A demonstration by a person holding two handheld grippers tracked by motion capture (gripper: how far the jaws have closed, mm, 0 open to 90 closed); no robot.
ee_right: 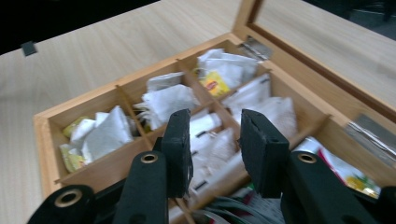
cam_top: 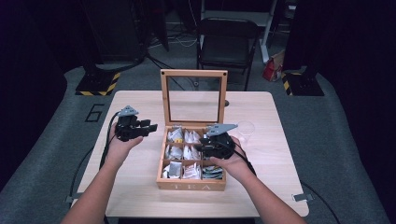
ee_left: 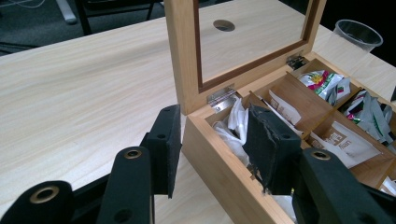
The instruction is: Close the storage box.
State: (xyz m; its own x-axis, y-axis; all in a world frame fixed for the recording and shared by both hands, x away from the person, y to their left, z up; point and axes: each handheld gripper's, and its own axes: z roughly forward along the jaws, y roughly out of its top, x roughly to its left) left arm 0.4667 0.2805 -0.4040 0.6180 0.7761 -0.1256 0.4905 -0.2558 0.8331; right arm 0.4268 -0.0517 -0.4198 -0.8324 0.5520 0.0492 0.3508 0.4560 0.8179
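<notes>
A black folding chair [cam_top: 227, 44] stands on grey carpet [cam_top: 44, 154] behind the light wooden desk [cam_top: 140, 186], dark surroundings

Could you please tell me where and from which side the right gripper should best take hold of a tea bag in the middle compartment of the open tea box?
Probably from above: the right gripper hangs open over that tea bag; pinch its raised edge, since dividers block the sides.

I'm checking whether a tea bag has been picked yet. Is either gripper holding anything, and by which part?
Nothing is held. The right gripper hangs open over the tea box, its jaws apart above the bags; the left gripper straddles the box wall without pressing it.
</notes>
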